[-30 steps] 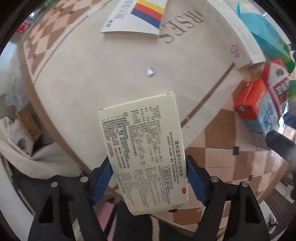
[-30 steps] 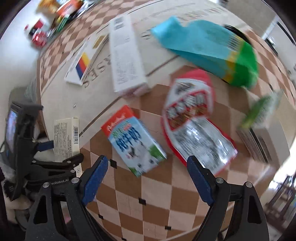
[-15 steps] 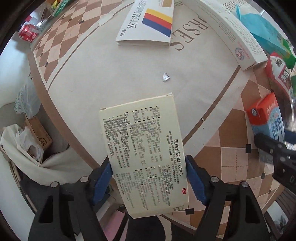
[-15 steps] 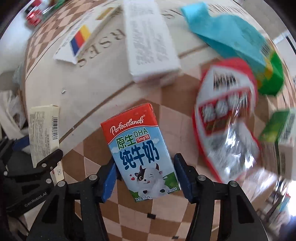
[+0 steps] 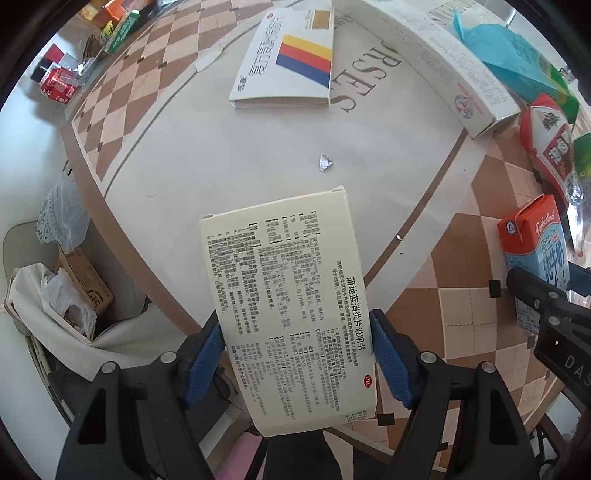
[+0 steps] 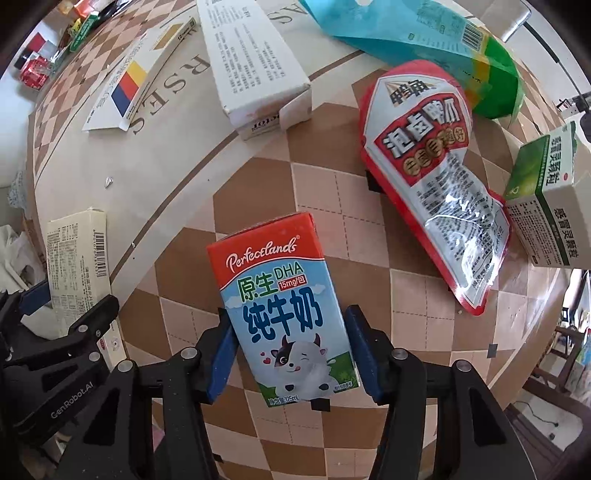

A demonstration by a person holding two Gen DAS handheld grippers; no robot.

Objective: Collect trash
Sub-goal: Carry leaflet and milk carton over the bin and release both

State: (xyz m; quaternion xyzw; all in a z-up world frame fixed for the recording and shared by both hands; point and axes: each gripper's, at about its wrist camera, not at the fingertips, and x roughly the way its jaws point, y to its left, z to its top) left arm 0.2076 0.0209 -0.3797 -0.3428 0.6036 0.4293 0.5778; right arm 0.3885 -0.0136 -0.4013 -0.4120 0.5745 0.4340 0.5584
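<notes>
My left gripper (image 5: 295, 362) is shut on a cream medicine box (image 5: 288, 295) printed with black text and holds it above the round table's edge (image 5: 122, 236). The same box (image 6: 75, 258) and left gripper (image 6: 74, 332) appear at the left of the right wrist view. A red, blue and white milk carton (image 6: 284, 310) lies on the checkered table top between the blue pads of my right gripper (image 6: 290, 343). Its jaws are closing and both pads touch the carton's sides. In the left wrist view the carton (image 5: 532, 251) and the right gripper (image 5: 546, 306) sit at the right edge.
On the table lie a white box with yellow, red and blue stripes (image 5: 291, 62), a long white box (image 6: 251, 62), a turquoise and green bag (image 6: 406, 33), a red snack pouch (image 6: 428, 155), a green and white box (image 6: 546, 206) and a foil scrap (image 5: 325, 162). A white bag of rubbish (image 5: 48, 295) stands on the floor left of the table.
My right gripper moved onto the milk carton and its jaws narrowed around it. The left gripper kept its hold on the cream box, with the table view shifting slightly.
</notes>
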